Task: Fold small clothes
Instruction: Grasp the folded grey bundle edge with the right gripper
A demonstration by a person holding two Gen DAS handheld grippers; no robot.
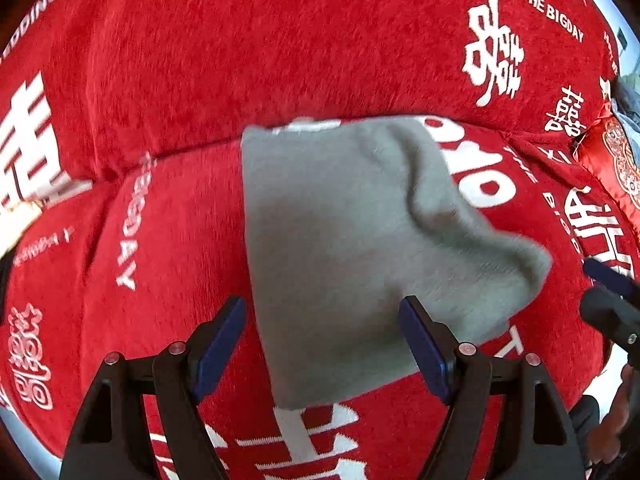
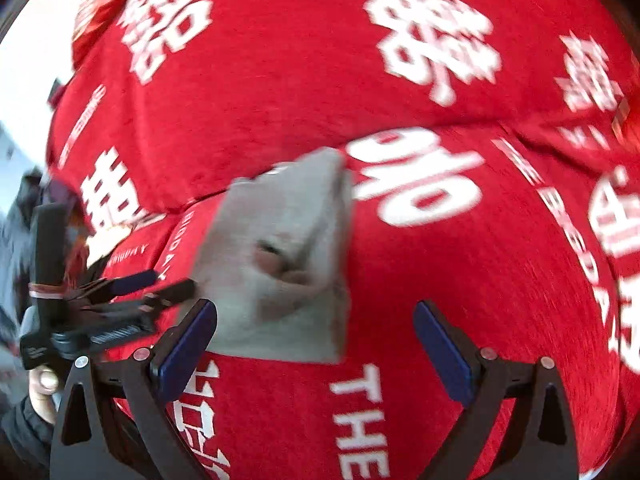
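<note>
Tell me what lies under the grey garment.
The grey garment rests on a red cover printed with white characters and lettering, across the seam between two cushions. Print shows around its edges; whatever lies directly beneath it is covered.

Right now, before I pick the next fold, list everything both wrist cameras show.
grey garment: one, grey, lying folded on the red cover near its seam, one corner bunched up; apart from both grippers.
red cover: one, red with white characters and lettering, spread under everything.
embroidered red cloth: one, red with pale pattern, at the right edge of the left wrist view.
left gripper: one, black with blue pads, open above the garment's near edge, nothing held.
right gripper: one, black with blue pads, open, nothing held.
hand: one, at the lower left edge of the right wrist view, holding the left gripper.
</note>
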